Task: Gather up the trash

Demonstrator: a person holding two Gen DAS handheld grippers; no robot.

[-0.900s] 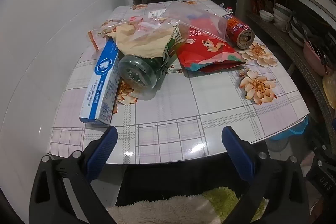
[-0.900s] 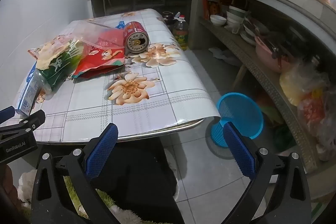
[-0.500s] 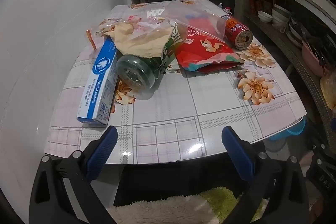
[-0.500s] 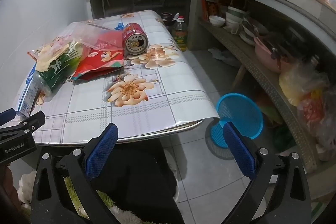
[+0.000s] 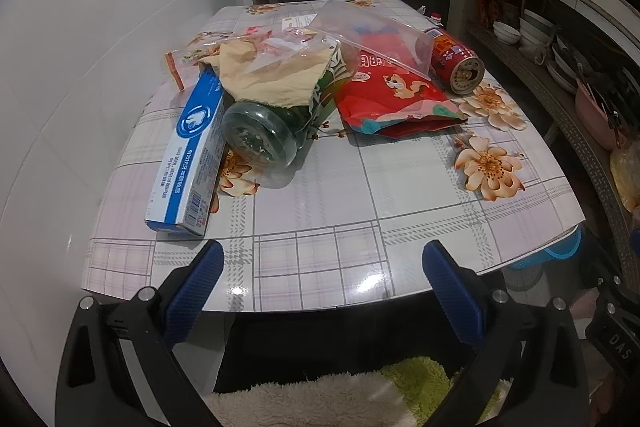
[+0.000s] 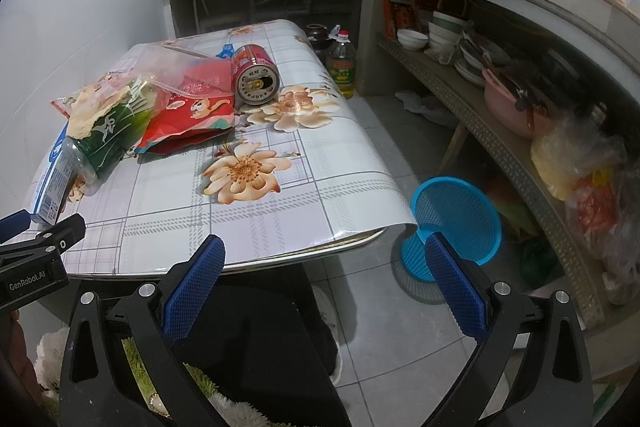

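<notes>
- Nothing collected yet, judging by the layout: all the trash lying on the table, none of it in the blue mesh basket standing on the floor just beyond the table's near right corner
- Left gripper hovering over the table's near edge, fingers spread wide apart, nothing between them
- Right gripper off the near right corner, over the floor, fingers likewise wide apart and empty
- Whole job apparently left to do: five or so pieces to pick up and drop in the basket
- Blue-and-white carton: long, stiff, rectangular cardboard, lying along the left edge, closest to the near left corner
- Green plastic bottle: on its side, round ribbed base facing the near edge, clear and glossy, touching the carton
- Crumpled tan paper draped over the bottle; soft, creased, likely light
- Clear plastic bag: thin, floppy, see-through, resting over the heap toward the far edge
- Red snack pouch: flat, shiny foil, wrinkled, mid-table
- Red can: metal cylinder on its side, opened top facing the near edge, toward the right edge; apt to roll
- Tablecloth smooth, glossy, checked with printed flowers
</notes>
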